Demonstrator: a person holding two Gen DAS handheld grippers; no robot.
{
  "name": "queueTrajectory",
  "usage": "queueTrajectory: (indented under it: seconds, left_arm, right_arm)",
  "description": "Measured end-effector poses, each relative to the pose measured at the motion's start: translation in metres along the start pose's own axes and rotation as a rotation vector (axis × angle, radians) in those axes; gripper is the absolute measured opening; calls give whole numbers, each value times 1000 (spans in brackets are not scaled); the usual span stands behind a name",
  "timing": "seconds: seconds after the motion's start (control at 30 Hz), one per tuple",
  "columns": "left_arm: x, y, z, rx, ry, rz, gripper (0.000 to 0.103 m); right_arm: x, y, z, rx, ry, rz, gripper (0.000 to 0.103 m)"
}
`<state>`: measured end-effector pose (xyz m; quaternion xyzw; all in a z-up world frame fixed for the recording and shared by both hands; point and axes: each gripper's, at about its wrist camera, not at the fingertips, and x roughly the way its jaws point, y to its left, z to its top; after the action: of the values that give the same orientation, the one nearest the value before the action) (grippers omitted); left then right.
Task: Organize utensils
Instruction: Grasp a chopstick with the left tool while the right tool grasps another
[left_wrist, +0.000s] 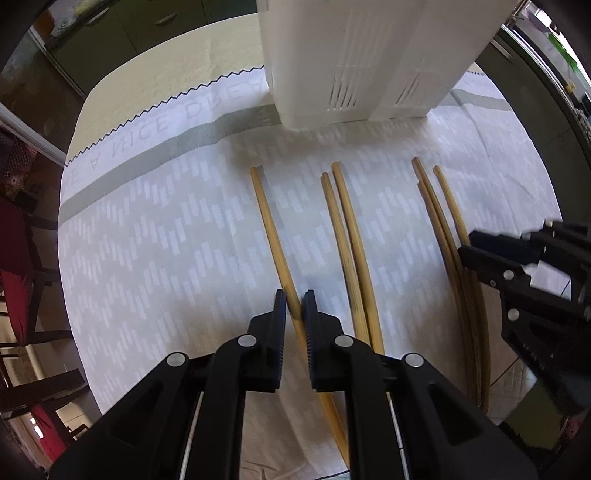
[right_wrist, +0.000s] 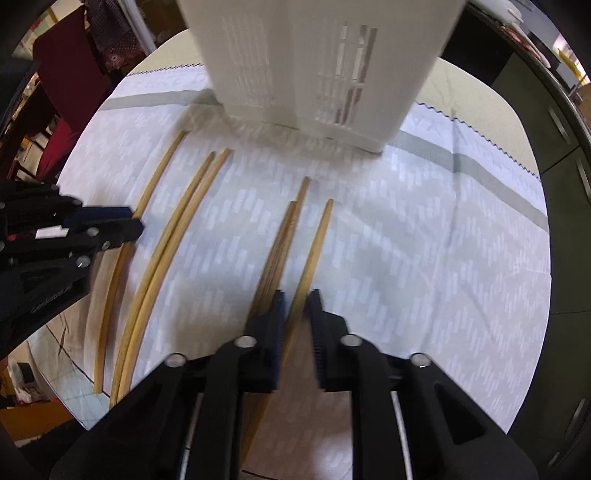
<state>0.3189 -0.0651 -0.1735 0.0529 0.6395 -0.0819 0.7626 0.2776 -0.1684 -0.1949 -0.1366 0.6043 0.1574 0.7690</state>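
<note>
Several wooden chopsticks lie lengthwise on a white patterned cloth. My left gripper is shut on the leftmost single chopstick, low on the cloth. A pair of chopsticks lies to its right, then a group of three. My right gripper straddles the rightmost chopstick of that group with its jaws narrowly apart, a small gap showing beside the stick. It also shows in the left wrist view. A white slotted utensil holder stands beyond the chopstick tips.
The cloth covers a pale table with rounded corners. Red chairs stand to the left. Dark cabinets are on the right. In the right wrist view the left gripper is at the left over the single chopstick.
</note>
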Motion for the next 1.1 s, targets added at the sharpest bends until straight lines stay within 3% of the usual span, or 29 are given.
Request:
queueTrajectory:
  seconds: [0.17, 0.27, 0.6, 0.83, 1.1]
  left_arm:
    - [-2, 2, 7, -20, -10, -28, 9]
    - [-4, 8, 7, -37, -24, -48, 8]
    - [-74, 20, -10, -29, -264, -57, 7]
    - [-118, 18, -35, -10, -379, -57, 7]
    - [-144, 11, -64, 15, -455, -41, 7]
  right_arm:
    - [0, -6, 0, 42, -24, 40, 7]
    - [-13, -11, -1, 66, -83, 81, 7]
    - [-97, -32, -35, 92, -342, 134, 7]
    - [-134, -49, -60, 107, -427, 150, 7]
    - [-155, -52, -80, 111, -474, 154, 7]
